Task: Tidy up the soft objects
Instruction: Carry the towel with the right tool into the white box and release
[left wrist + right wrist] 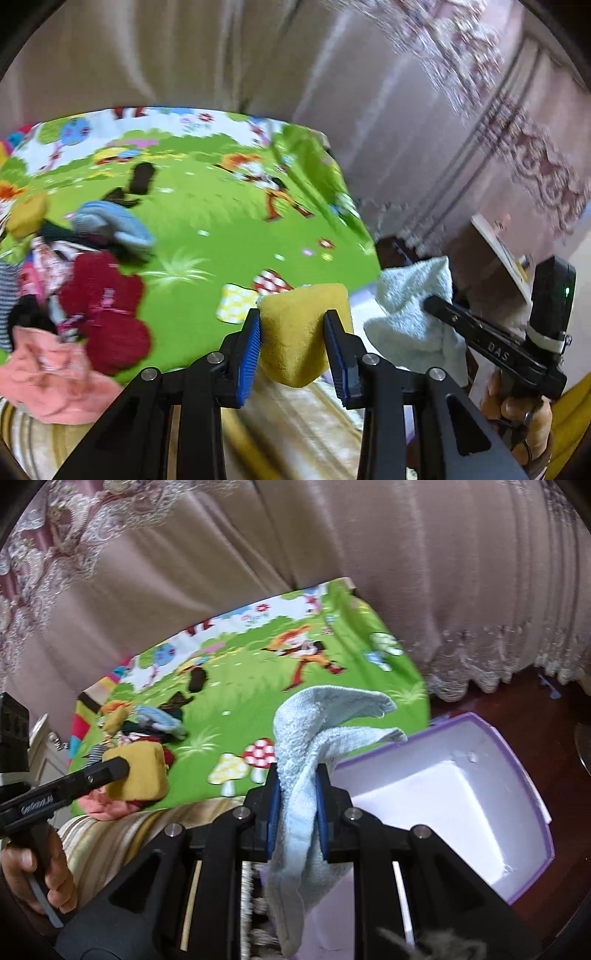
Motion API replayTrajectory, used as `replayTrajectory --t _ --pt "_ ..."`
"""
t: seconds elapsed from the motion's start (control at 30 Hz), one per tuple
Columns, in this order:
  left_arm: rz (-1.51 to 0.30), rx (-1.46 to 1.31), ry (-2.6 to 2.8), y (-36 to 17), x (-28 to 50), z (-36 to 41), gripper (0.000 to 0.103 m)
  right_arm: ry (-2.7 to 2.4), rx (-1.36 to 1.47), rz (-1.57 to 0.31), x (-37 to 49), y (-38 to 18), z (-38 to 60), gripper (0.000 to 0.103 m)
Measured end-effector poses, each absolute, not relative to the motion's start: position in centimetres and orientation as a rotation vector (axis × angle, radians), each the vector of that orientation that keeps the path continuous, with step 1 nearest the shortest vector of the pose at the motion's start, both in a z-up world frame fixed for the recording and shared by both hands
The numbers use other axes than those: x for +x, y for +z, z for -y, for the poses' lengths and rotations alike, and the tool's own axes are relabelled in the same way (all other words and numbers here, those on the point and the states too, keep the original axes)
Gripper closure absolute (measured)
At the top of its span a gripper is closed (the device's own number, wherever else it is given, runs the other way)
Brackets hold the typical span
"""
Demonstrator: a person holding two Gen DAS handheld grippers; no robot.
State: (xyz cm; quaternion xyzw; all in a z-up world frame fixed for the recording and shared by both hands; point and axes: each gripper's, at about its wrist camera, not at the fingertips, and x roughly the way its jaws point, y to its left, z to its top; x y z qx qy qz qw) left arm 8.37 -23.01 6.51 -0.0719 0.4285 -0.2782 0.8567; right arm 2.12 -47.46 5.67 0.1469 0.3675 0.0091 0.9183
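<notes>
Fingers of right gripper [297,786] clenched on pale blue towel [317,731], cloth hanging long and limp, its length running down between pads. Left gripper [291,332] grips yellow sponge block [304,328] across its narrow width. Purple-rimmed box [532,775] sits just beyond and right of towel; visible interior white and bare. Right hand nearer box; judged next drop goes there. Remaining heap of soft items [85,280] lies well apart, at far left of green play mat [221,206].
</notes>
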Motion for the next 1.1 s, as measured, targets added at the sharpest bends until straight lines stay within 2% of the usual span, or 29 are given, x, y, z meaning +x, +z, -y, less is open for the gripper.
replayTrajectory --t 0.17,0.27,0.3,0.33,0.37,0.4,0.43,0.8,1.1 --pt "-0.926 -0.092 -0.650 6.0 7.5 27.4 0.067 -0.061 0.289 -0.754 1.2 5.3 49.5 0.080" --pt "-0.940 -0.072 -0.683 5.7 7.0 29.2 0.061 -0.107 0.283 -0.747 0.7 5.3 50.4 0.077" --pt "-0.943 -0.068 -0.692 5.7 7.0 29.6 0.053 -0.122 0.282 -0.745 0.5 5.3 50.7 0.072" --pt "-0.943 -0.064 -0.696 5.7 6.8 29.9 0.043 -0.134 0.281 -0.742 0.4 5.3 50.9 0.062" --pt "-0.939 -0.061 -0.699 5.7 6.6 30.2 0.038 -0.146 0.280 -0.737 0.3 5.4 51.1 0.056" --pt "-0.933 -0.061 -0.705 5.8 6.4 30.3 0.032 -0.156 0.277 -0.730 0.1 5.4 51.3 0.046" --pt "-0.931 -0.061 -0.708 5.9 6.3 30.4 0.031 -0.164 0.274 -0.725 0.0 5.5 51.4 0.040" --pt "-0.912 -0.048 -0.645 5.9 6.6 28.8 0.030 -0.117 0.254 -0.710 0.3 5.9 50.2 0.038" --pt "-0.868 -0.111 -0.598 6.7 6.7 24.4 0.030 -0.064 0.241 -0.711 0.9 6.7 48.3 0.034"
